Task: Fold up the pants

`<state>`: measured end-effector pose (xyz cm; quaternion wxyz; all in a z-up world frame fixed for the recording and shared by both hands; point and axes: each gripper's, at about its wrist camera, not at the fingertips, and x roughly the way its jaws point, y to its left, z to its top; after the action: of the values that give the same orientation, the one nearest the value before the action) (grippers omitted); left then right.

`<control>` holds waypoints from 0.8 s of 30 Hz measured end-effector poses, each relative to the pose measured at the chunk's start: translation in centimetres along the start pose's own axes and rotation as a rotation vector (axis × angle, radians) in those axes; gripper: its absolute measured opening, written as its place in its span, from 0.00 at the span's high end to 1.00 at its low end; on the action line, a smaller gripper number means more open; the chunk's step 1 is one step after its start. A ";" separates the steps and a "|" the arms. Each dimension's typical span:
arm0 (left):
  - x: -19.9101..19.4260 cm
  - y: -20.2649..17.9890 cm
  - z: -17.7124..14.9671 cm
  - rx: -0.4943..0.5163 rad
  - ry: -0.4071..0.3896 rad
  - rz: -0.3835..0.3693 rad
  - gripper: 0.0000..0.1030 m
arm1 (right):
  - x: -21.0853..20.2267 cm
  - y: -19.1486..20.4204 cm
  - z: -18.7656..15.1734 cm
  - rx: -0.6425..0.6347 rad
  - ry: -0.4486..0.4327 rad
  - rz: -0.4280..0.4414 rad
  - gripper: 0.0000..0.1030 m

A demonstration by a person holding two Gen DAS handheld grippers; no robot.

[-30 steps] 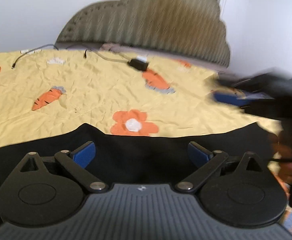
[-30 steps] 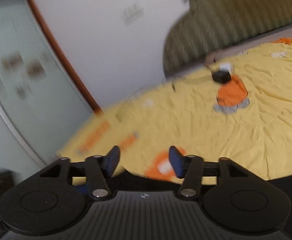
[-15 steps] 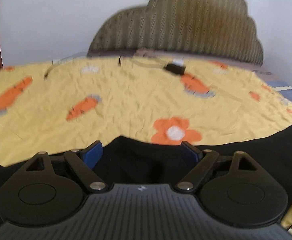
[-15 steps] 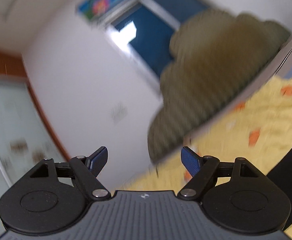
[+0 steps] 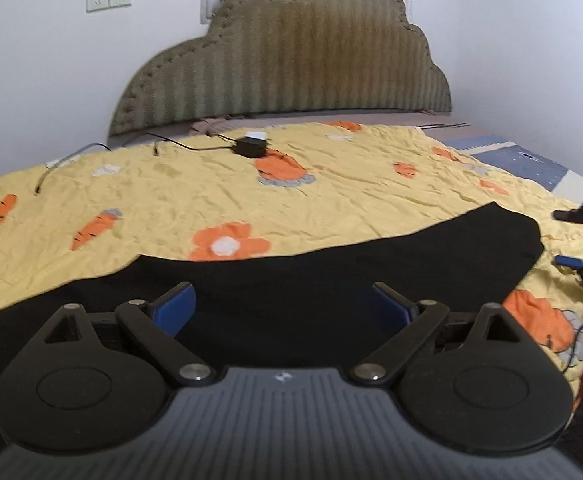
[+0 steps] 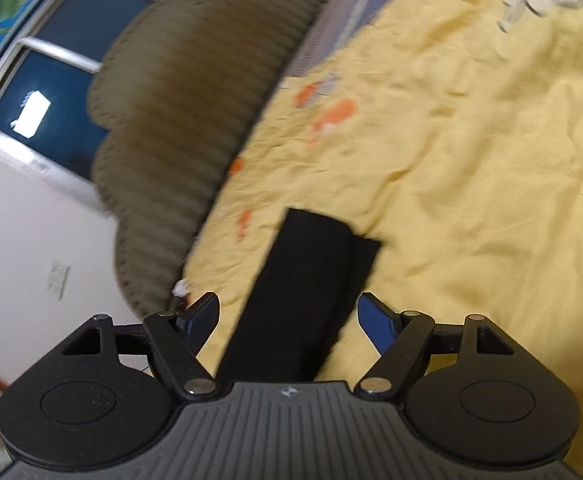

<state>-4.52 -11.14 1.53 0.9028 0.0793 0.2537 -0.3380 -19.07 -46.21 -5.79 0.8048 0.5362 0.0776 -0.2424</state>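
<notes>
Black pants (image 5: 371,264) lie in a long band across the yellow carrot-print bedsheet (image 5: 331,200). My left gripper (image 5: 283,300) hovers over the middle of the band, its jaws opening and its blue pads clear of the cloth. In the right wrist view, which is rolled to one side, the folded end of the pants (image 6: 311,264) runs out from between the fingers of my right gripper (image 6: 291,312). Its jaws are closing, wide of the cloth and not pressing it. The right gripper (image 5: 571,238) also shows at the pants' right end.
A padded olive headboard (image 5: 291,60) stands at the far end of the bed under a dark window (image 6: 51,92). A black power adapter (image 5: 251,146) with its cable lies on the sheet near the headboard. A blue patterned mattress edge (image 5: 531,160) shows on the right.
My right gripper has swung down from facing the wall and window, rolled over, and now sits over the pants' end. My left gripper has shifted sideways along the pants.
</notes>
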 end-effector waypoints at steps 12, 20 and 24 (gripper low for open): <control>2.1 0.5 -1.1 -0.045 0.063 0.003 0.09 | 2.3 0.3 0.6 -0.046 -0.001 -0.022 0.25; 2.4 0.9 -1.2 -0.061 0.079 -0.006 0.09 | 1.4 -1.8 -0.4 0.052 -0.004 0.026 0.64; 2.9 -1.1 -0.1 -0.010 0.074 -0.051 0.09 | -1.0 -1.6 -0.9 0.067 -0.065 -0.065 0.64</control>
<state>-3.41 -13.55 -0.04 0.8844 0.0809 0.2906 -0.3563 -20.59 -45.63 -7.13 0.7801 0.5520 0.0608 -0.2883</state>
